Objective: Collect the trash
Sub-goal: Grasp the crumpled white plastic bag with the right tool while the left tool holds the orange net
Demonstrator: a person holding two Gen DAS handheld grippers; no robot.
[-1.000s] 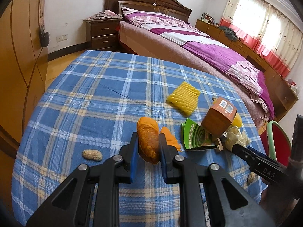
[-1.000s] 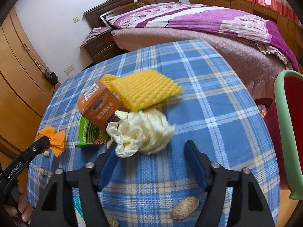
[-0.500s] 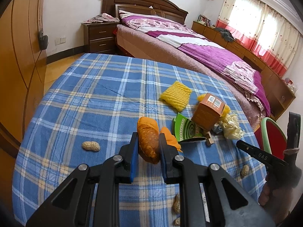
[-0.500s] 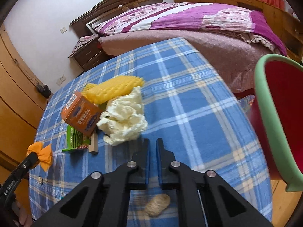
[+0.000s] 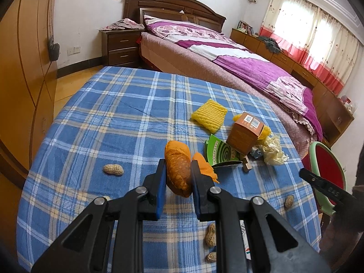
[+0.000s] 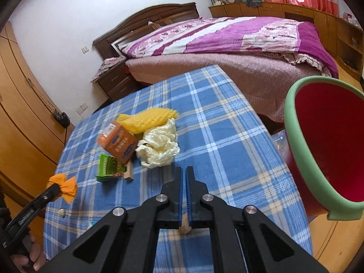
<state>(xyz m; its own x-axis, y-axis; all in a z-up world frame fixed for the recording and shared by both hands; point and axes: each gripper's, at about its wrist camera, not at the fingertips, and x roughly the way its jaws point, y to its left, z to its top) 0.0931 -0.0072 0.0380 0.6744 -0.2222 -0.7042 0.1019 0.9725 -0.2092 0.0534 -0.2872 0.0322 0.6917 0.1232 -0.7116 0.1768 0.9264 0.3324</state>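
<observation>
- Left wrist cam: left gripper (image 5: pixel 177 177) clamped on the orange peel (image 5: pixel 178 170), held up off the blue plaid table (image 5: pixel 95 122). A second flap of peel (image 5: pixel 203 167) sticks out past the right finger.
- Peel looks crumpled and leathery, pith side pale w/ a dimpled skin. Prob. light and soft, bends rather than breaks; a pinch across the thick middle fold, as now, seems safest since the thin edges could tear or slip.
- Right wrist cam: right gripper (image 6: pixel 183 195) has its jaws pressed nearly together. A peanut (image 6: pixel 185 226) peeks out low between the pads, but can't tell if it's gripped or just lying on the cloth below.
- Red bin w/ green rim (image 6: pixel 300 150) sits just off the table's right edge, near the right gripper; looks like the drop spot.
- Trash left on the table, clustered mid-right: yellow foam net (image 5: pixel 208 115), orange carton (image 5: pixel 244 134), green printed card (image 5: pixel 219 152), crumpled cream glove/film (image 5: pixel 274 152), small wood block (image 5: pixel 246 167).
- Loose peanuts (image 5: pixel 113 169) scattered near the front edge; hard, small, prob. roll and skid, so grip across the waist.
</observation>
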